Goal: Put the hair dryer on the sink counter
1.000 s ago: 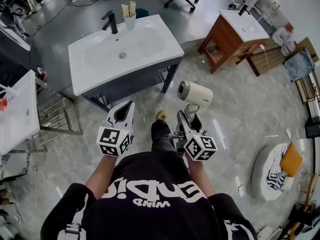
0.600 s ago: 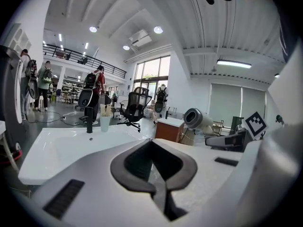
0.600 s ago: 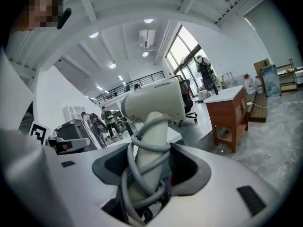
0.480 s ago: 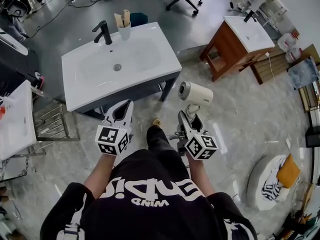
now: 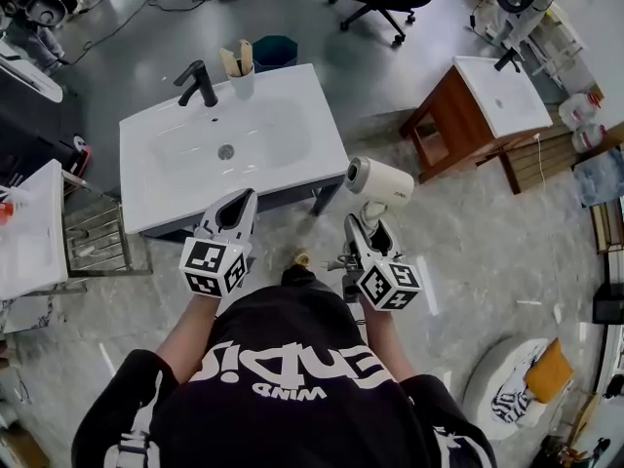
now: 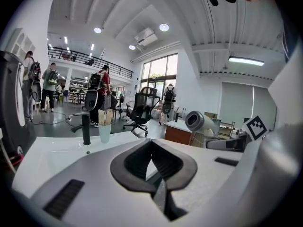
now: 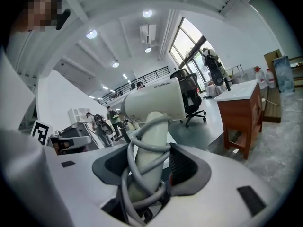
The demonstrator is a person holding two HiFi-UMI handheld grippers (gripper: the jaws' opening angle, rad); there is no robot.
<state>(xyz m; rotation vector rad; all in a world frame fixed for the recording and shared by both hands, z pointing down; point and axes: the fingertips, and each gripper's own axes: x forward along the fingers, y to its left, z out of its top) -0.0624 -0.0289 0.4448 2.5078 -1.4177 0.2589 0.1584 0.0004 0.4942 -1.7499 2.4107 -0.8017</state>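
Fingers (image 7: 187, 167) of the right gripper (image 7: 150, 167) are clamped on the handle of the hair dryer (image 7: 154, 103). Its grey cord (image 7: 142, 148) is wound round that handle, and the barrel sits crosswise above the jaws. The dryer is held in the air over the floor (image 5: 468, 242) — just off the front right corner of the sink counter (image 5: 302, 169), not touching it. Left gripper (image 6: 151, 148): jaw tips pressed together with nothing between them, hovering over the counter's front edge. Along the counter's rear edge, a black faucet (image 5: 200, 81) and a cup (image 5: 240, 84) stand side by side — the cup holds some pale items that cannot be identified.
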